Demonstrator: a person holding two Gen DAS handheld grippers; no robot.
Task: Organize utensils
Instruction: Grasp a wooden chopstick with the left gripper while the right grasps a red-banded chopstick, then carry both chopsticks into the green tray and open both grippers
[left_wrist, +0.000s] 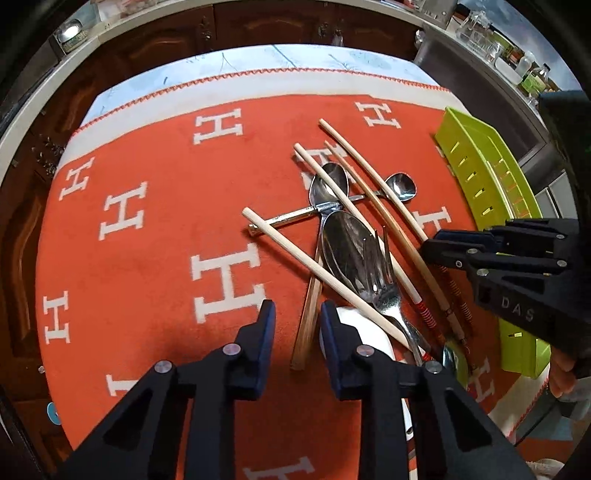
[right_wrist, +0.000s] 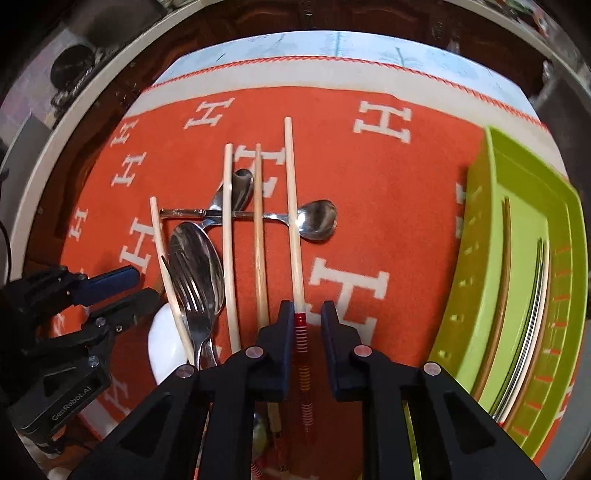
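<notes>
Right wrist: chopstick lies between open right gripper, seemingly untouched.

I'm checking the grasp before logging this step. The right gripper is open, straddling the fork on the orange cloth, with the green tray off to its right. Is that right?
Not quite: the right gripper straddles a red-banded chopstick, not the fork, which lies further left over the big spoon. The right wrist view shows this. The jaws are open, and the green tray does sit to its right on the orange cloth.
</notes>
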